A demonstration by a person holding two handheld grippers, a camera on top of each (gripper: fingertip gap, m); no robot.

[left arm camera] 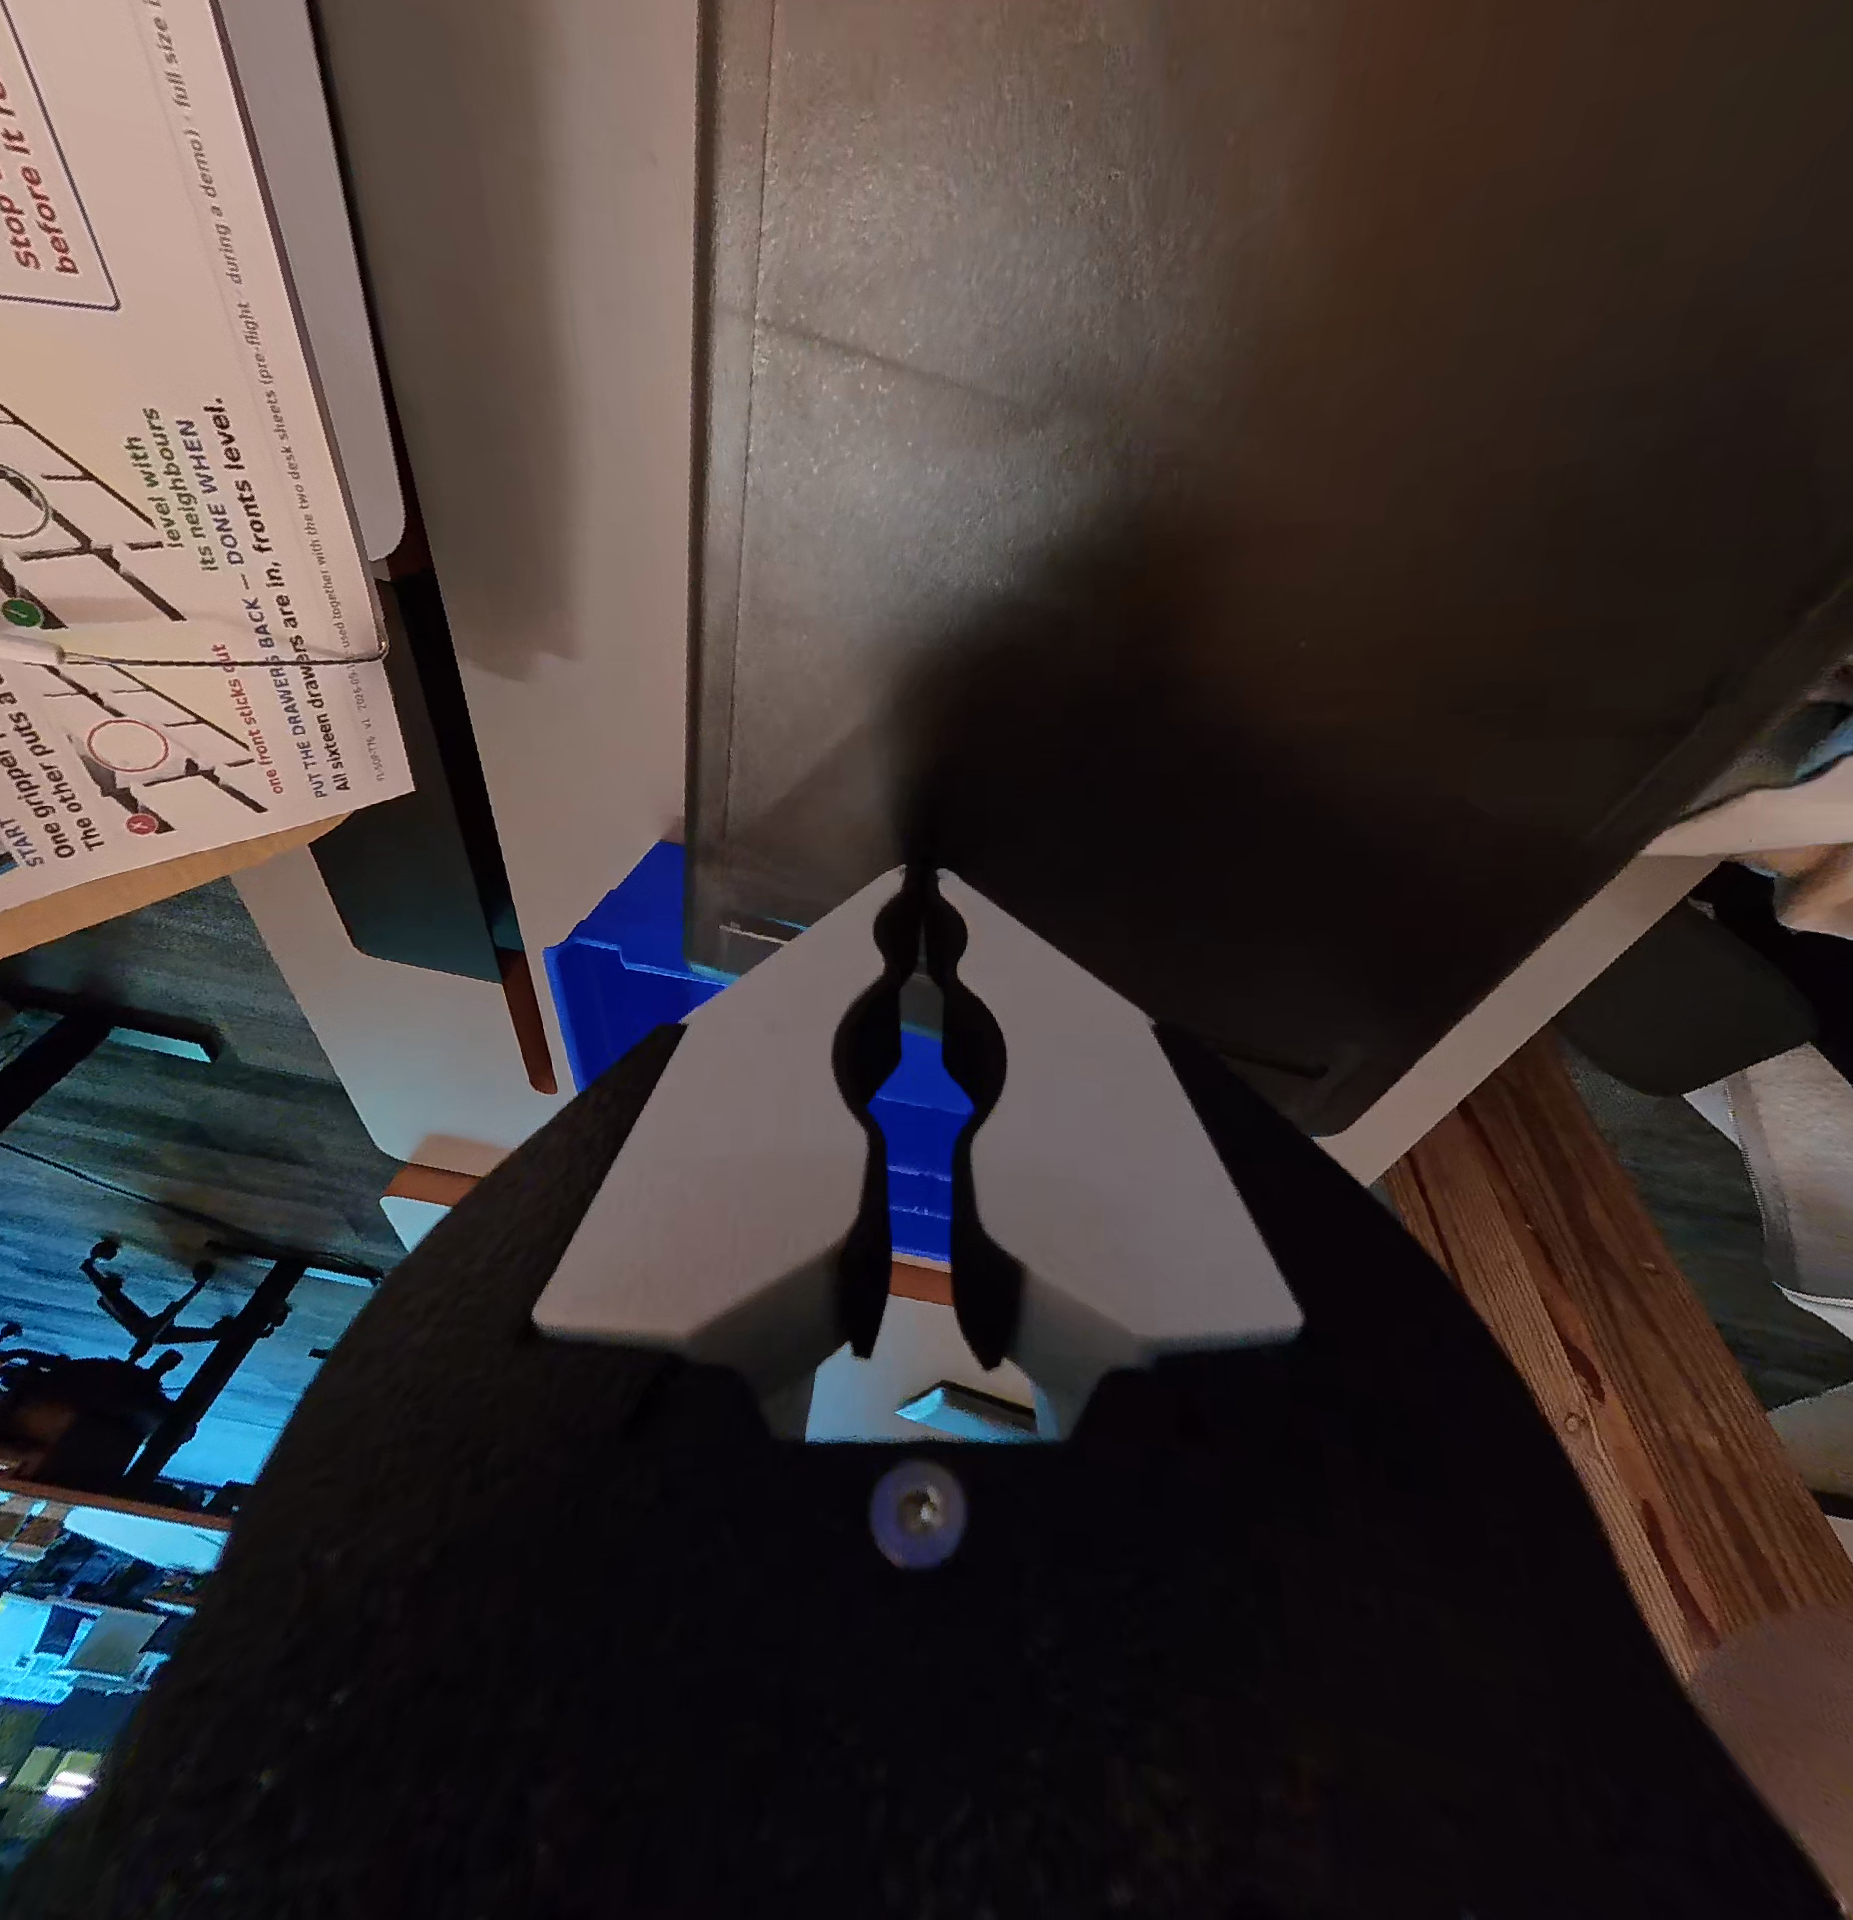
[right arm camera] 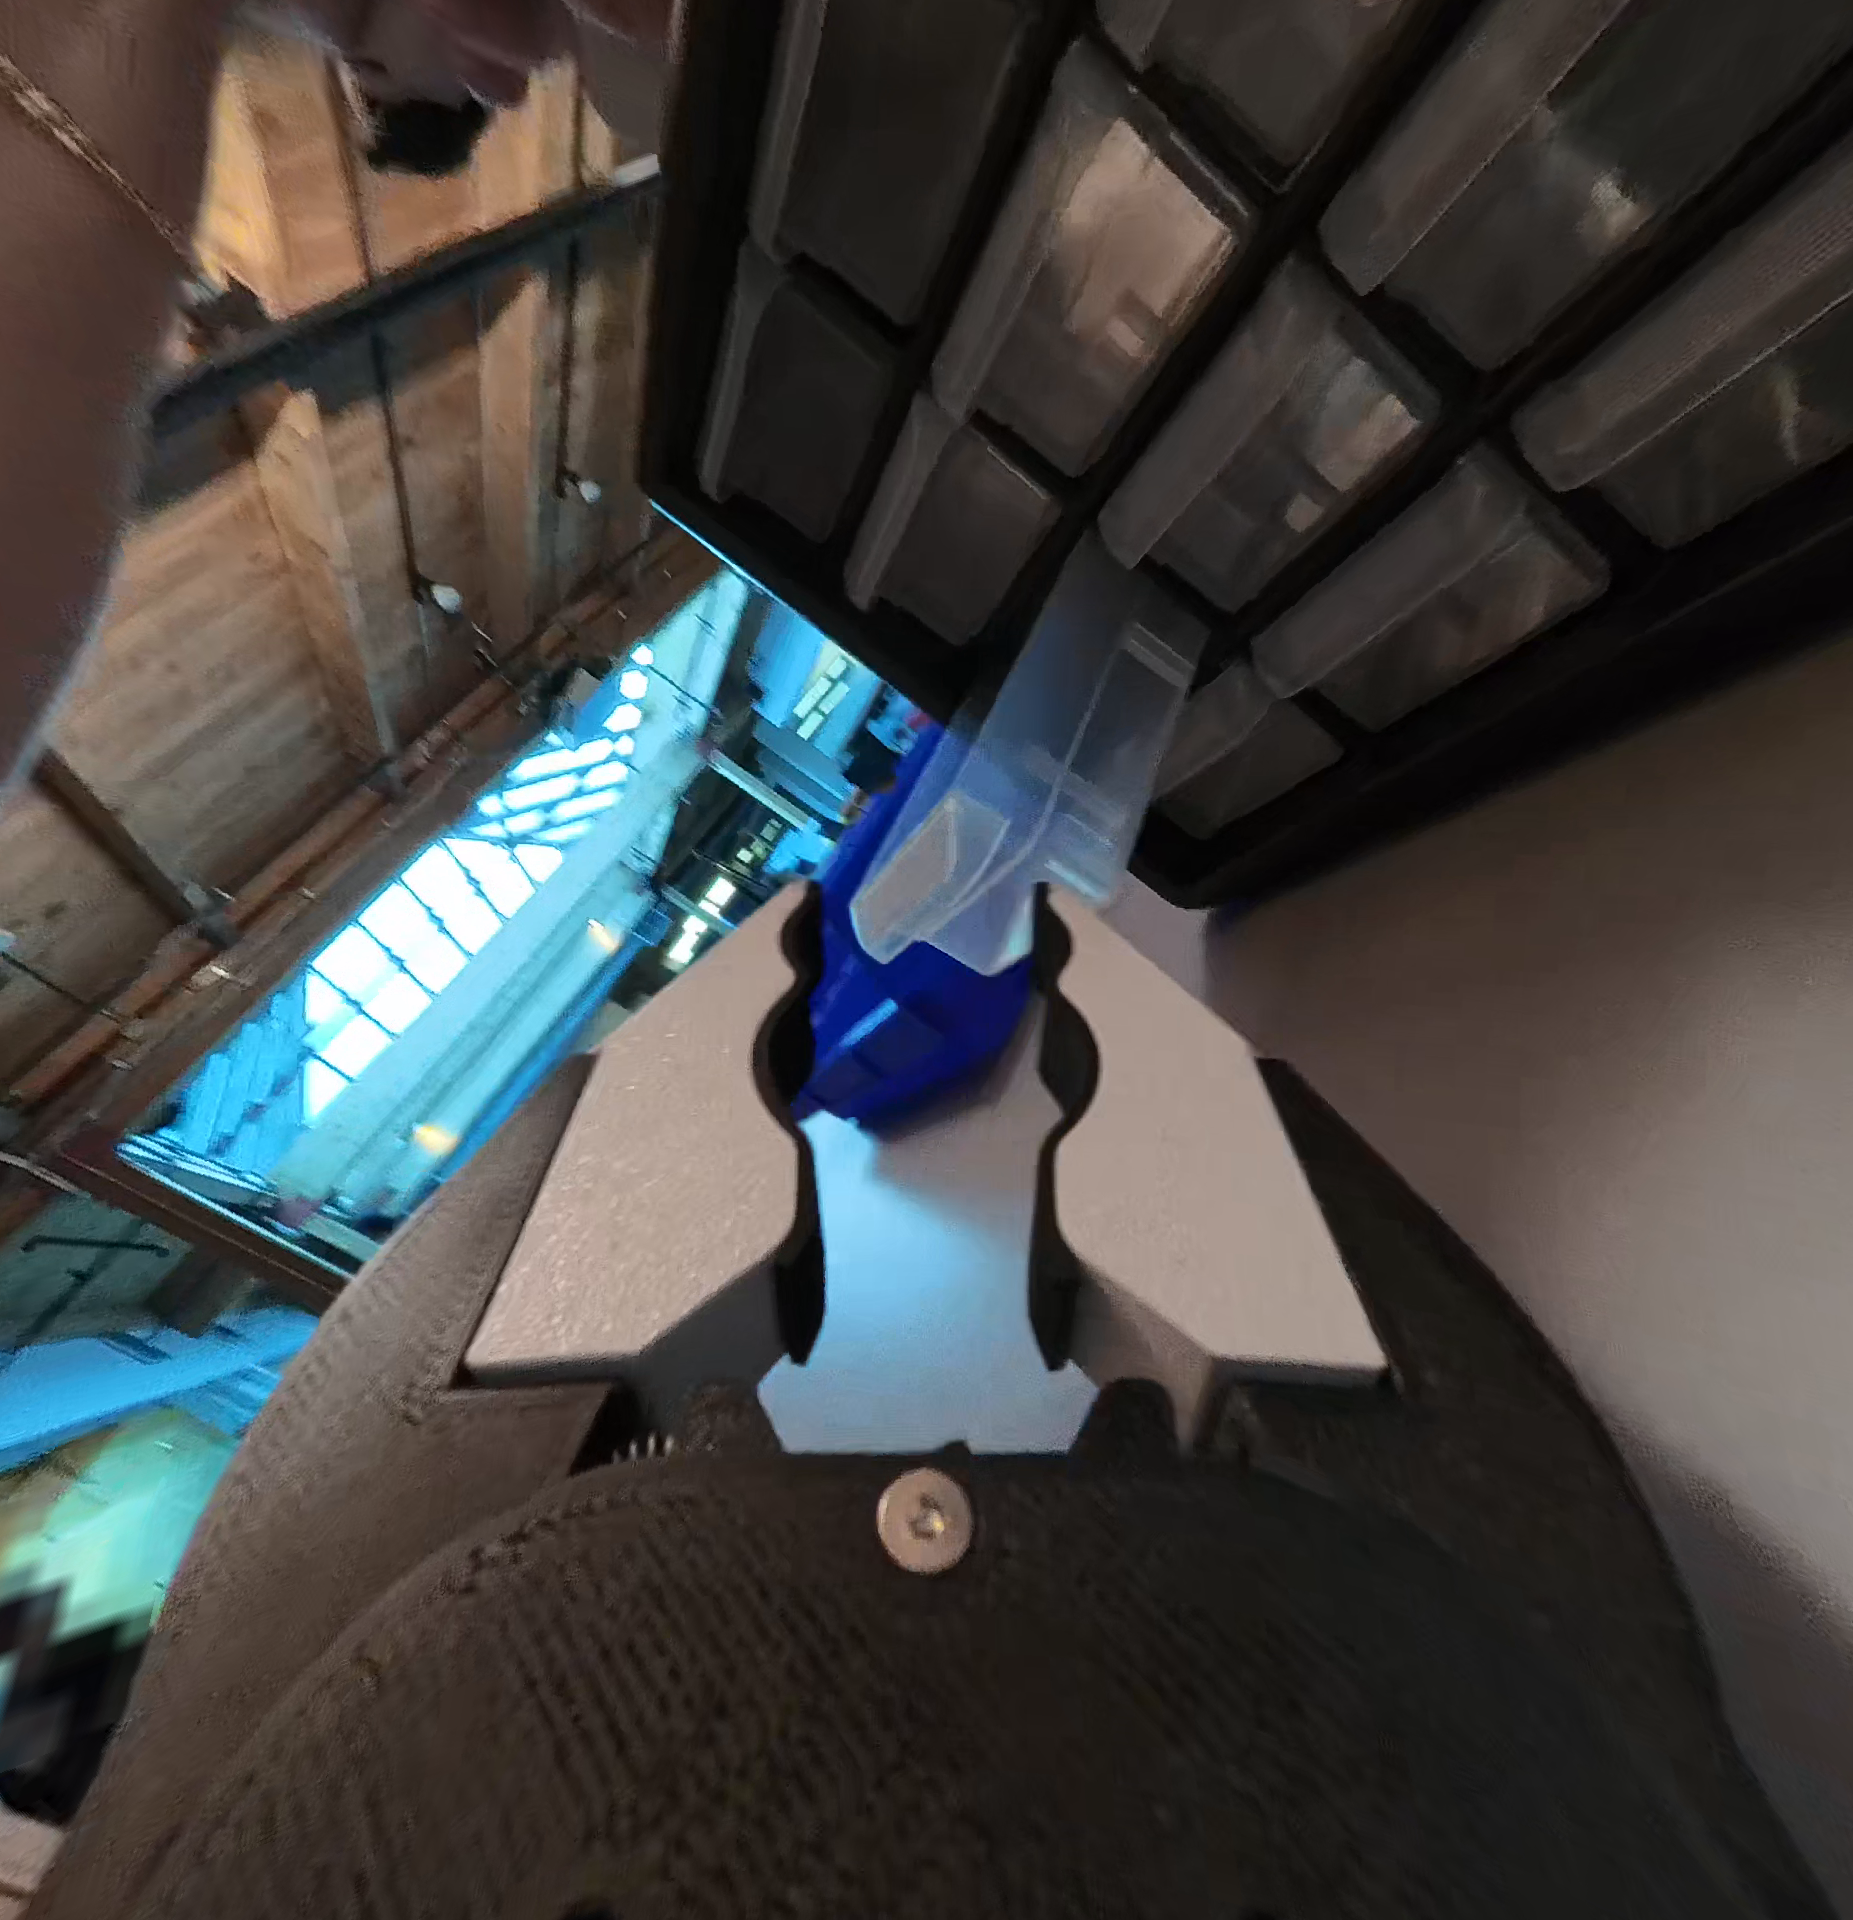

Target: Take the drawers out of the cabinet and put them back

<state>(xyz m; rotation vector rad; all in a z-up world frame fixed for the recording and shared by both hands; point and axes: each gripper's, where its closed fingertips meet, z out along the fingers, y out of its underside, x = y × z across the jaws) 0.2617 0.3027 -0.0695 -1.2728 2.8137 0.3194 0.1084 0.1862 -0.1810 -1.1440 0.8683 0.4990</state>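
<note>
The right gripper (right arm camera: 927, 935), its fingers spread, sits just below a clear drawer (right arm camera: 1047, 790) half out of the cabinet (right arm camera: 1524, 665), its long axis pointing toward this gripper, while the left gripper (left arm camera: 920, 883) is pressed together against the cabinet's dark side.

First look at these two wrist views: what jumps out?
In the right wrist view, one clear drawer sticks far out of the black cabinet while its neighbours sit in; the open right gripper is just below its front. In the left wrist view, the left gripper is shut, tips against the cabinet's dark side. A blue bin shows behind the cabinet, and a printed sheet hangs at upper left.
</note>
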